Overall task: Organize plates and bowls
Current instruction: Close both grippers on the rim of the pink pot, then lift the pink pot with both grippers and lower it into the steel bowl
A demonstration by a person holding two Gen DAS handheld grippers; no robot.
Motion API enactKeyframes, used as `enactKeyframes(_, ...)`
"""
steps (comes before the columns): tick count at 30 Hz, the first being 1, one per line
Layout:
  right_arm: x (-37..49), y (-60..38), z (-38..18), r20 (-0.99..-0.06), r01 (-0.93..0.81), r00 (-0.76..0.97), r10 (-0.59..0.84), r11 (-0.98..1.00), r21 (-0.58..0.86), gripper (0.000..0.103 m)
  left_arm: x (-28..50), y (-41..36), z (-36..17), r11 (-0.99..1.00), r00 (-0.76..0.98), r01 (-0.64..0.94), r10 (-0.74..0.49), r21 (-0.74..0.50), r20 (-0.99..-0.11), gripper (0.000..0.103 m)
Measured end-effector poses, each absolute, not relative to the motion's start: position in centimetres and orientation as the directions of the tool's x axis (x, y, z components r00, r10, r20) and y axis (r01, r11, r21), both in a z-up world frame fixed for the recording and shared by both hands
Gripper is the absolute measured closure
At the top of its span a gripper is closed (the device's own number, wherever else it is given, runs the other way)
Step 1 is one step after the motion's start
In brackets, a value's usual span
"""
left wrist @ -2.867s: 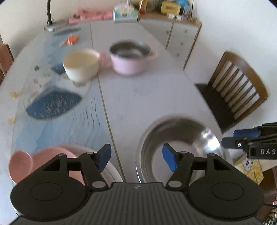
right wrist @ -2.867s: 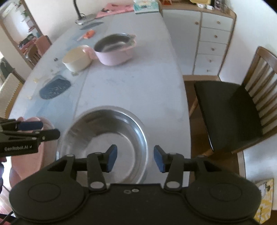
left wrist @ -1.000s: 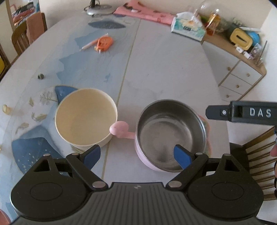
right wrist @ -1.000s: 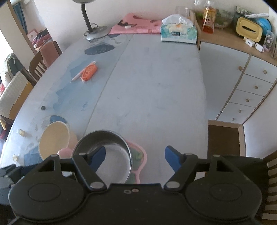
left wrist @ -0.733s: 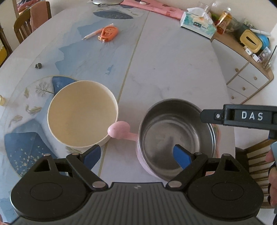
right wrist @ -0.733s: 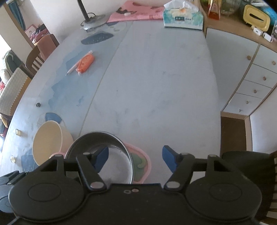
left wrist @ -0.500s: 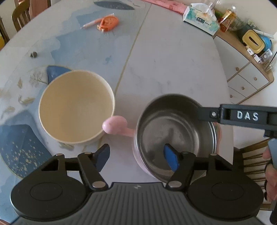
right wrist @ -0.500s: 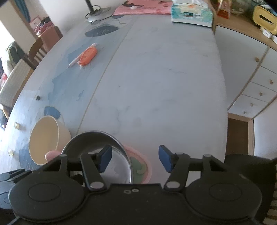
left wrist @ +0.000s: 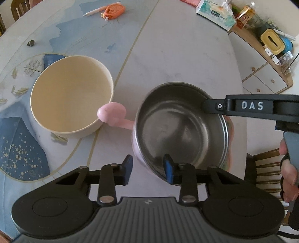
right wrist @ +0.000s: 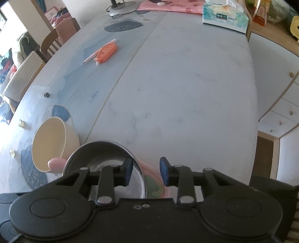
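Observation:
A pink pot (left wrist: 179,127) with a steel inside and a pink handle stands on the table. It also shows in the right wrist view (right wrist: 104,164). A cream bowl (left wrist: 71,95) stands just left of it, touching the handle's end; it shows in the right wrist view (right wrist: 54,142) too. My left gripper (left wrist: 147,167) straddles the pot's near rim, jaws partly closed, one fingertip inside and one outside. My right gripper (right wrist: 145,171) straddles the pot's right rim the same way; its finger (left wrist: 243,108) reaches over the pot.
An orange tape dispenser (right wrist: 106,51) and a pen lie far left on the table (right wrist: 186,84). A tissue box (right wrist: 224,17) and a lamp base (right wrist: 121,8) stand at the far end. A white drawer cabinet (right wrist: 280,112) and a wooden chair (left wrist: 265,172) are to the right.
Both grippers moved from the steel bowl forward to the pink pot. Over the last second both came down over its rim and their jaws narrowed around it.

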State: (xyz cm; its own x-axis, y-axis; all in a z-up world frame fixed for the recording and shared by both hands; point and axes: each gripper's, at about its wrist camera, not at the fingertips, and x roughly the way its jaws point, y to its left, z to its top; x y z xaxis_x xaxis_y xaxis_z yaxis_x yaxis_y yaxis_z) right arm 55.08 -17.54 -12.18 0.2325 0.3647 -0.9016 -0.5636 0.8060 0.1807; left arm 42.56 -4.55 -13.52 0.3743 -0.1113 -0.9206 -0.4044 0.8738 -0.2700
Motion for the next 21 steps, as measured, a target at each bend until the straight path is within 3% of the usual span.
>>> enactKeyframes(11, 53.3, -18.5, -11.9, -0.914, -0.608, 0.203, 0.352, 0.777, 0.164, 0.087, 42.5, -3.8, -13.3, 0.882, 0.376, -0.404, -0.082, -0.242, -0.923, 0.087)
enactKeyframes(21, 49.9, -20.7, -11.5, -0.921, -0.542, 0.187, 0.341, 0.818, 0.193, 0.089, 41.0, -4.5, -12.7, 0.907, 0.372, -0.361, -0.073, -0.217, -0.925, 0.093)
